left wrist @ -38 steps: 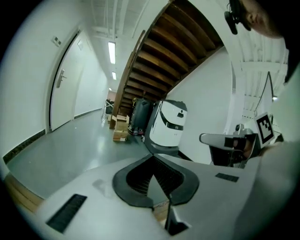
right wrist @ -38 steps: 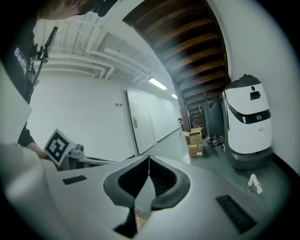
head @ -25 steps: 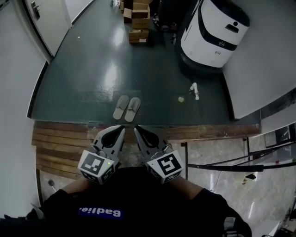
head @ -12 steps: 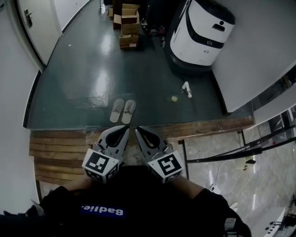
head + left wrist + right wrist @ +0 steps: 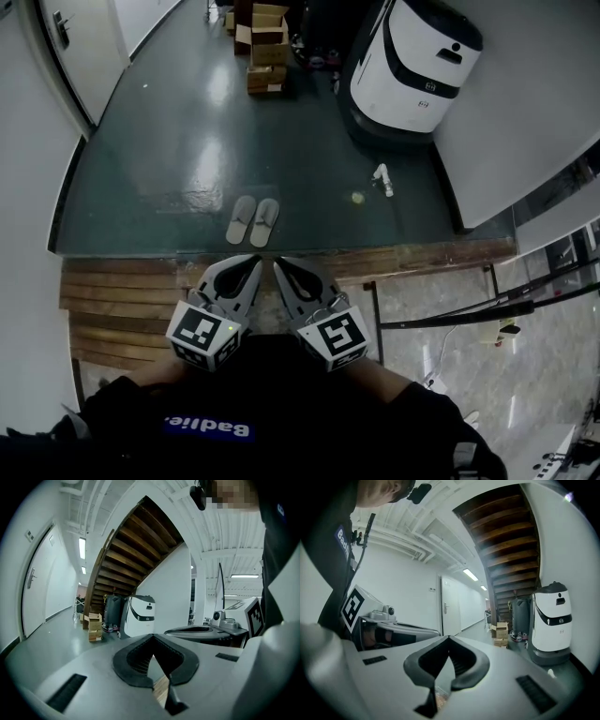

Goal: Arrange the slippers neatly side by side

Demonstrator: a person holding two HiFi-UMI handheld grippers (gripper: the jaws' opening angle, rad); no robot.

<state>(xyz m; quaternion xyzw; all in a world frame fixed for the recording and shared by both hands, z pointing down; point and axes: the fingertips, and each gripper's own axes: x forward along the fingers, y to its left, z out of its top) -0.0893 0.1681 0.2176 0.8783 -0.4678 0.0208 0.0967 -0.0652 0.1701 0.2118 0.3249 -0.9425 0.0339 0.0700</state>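
Slippers (image 5: pixel 253 221) lay paired and touching on the dark floor (image 5: pixel 169 122) just beyond the wooden step (image 5: pixel 122 281), so I held left gripper (image 5: pixel 251 262) and right gripper (image 5: pixel 279 264) near my chest, jaws closed, empty, task apparently done.

place: commercial building hallway | cues: wooden staircase (image 5: pixel 136 541), white service robot (image 5: pixel 417 61), cardboard boxes (image 5: pixel 265 47), door (image 5: pixel 80 52)

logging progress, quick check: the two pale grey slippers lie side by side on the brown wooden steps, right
Not quite. The two pale grey slippers do lie side by side, but they are on the dark green floor, just beyond the brown wooden steps, not on them. The head view shows this.
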